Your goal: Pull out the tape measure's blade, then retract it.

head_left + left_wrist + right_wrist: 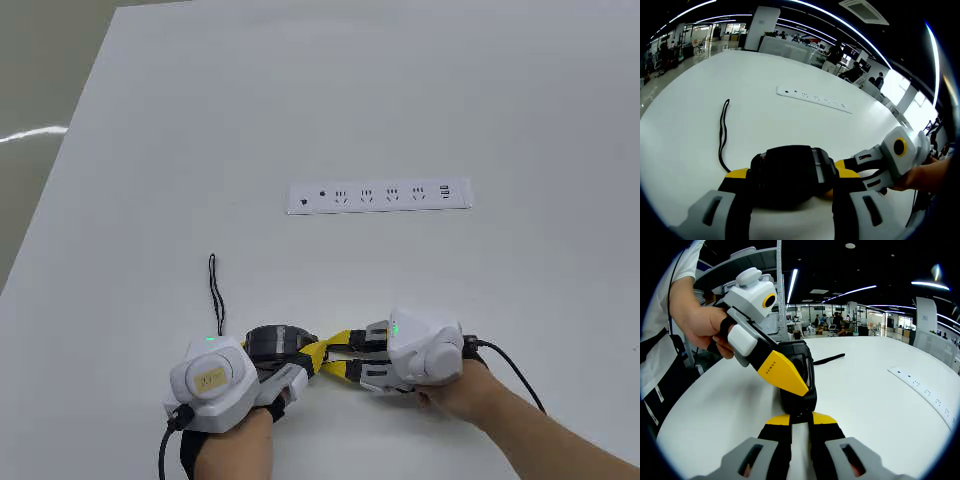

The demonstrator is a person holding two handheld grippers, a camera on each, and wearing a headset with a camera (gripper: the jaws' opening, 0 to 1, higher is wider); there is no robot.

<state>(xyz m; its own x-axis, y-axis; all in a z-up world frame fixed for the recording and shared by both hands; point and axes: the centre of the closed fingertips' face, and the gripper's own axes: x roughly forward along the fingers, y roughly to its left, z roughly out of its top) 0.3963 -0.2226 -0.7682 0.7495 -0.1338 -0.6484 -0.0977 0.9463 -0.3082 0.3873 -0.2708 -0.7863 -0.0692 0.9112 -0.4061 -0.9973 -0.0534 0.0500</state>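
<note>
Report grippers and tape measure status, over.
Left gripper shut on tape measure. Right gripper pinched at its mouth, nothing drawn out yet. Power strip far back on the table, not in the way.

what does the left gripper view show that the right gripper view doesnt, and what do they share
Left gripper view: the right tool reaching in from the right, with the right hand holding it.
Right gripper view: the left tool, its yellow pad on the tape measure, plus the left hand gripping that tool and a white shirt.
Both: the black tape measure, its black strap, the white power strip and the white table.
</note>
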